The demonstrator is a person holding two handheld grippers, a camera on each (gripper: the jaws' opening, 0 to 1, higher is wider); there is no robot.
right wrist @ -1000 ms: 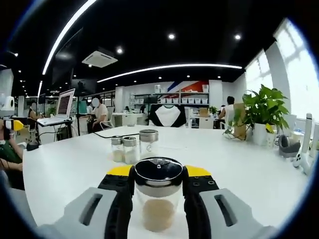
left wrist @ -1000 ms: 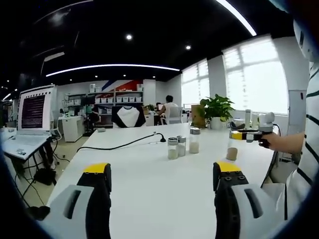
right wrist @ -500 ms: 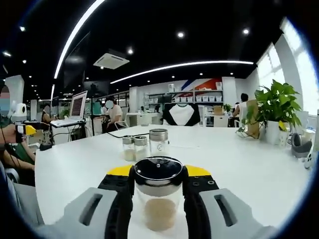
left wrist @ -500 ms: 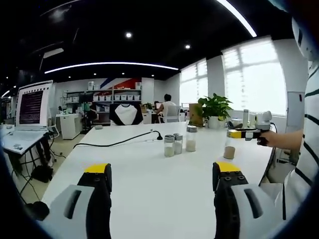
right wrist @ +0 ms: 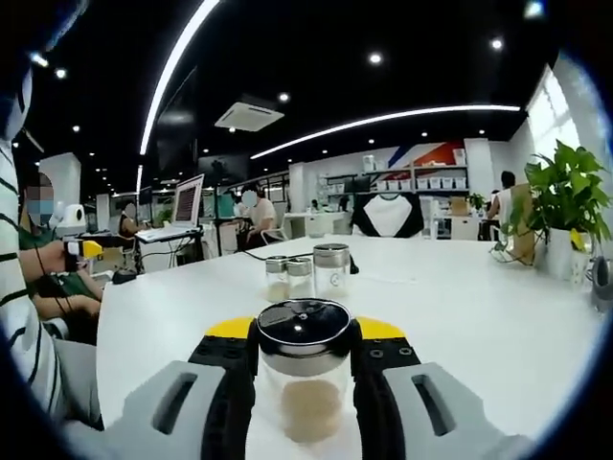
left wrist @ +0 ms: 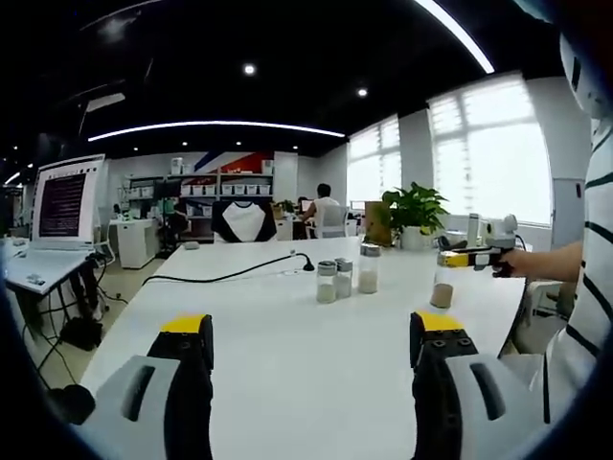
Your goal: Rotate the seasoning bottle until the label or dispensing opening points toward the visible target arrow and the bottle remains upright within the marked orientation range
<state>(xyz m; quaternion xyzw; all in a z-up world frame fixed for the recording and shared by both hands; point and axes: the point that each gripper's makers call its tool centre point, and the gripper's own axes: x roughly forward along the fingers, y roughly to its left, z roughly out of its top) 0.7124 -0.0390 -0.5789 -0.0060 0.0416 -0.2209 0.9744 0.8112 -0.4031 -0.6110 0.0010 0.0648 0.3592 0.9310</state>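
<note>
Left gripper view: left gripper (left wrist: 311,359) spread wide with nothing between the jaws, poised low over the white table (left wrist: 287,326). Near the table's far middle, three spare shakers (left wrist: 345,276) standing close together, a black cable (left wrist: 225,277) trailing off beside them. Toward the right edge, the seasoning bottle (left wrist: 442,288) standing upright on the tabletop, clasped near its top by the right gripper (left wrist: 466,259) held in the person's hand (left wrist: 522,264). A potted plant (left wrist: 414,211) beyond it. No arrow or marked range discernible on the table from here. Right gripper view: right gripper (right wrist: 305,359) closed snugly on the seasoning bottle (right wrist: 305,383), both jaws pressing the clear wall just under the dark metal cap (right wrist: 305,322). Brownish powder sitting low inside, so probably light and bottom-weighted. Body likely glass or hard plastic: stiff, smooth, apt to slip in the jaws under twist, and breakable if tipped. Best held where it is now, high on the shoulder below the cap, squeezed firmly and turned about its own axis with the base kept flat. Dispensing opening on the cap too faint to tell which way it faces. Three spare shakers (right wrist: 306,271) farther back on the table.
</note>
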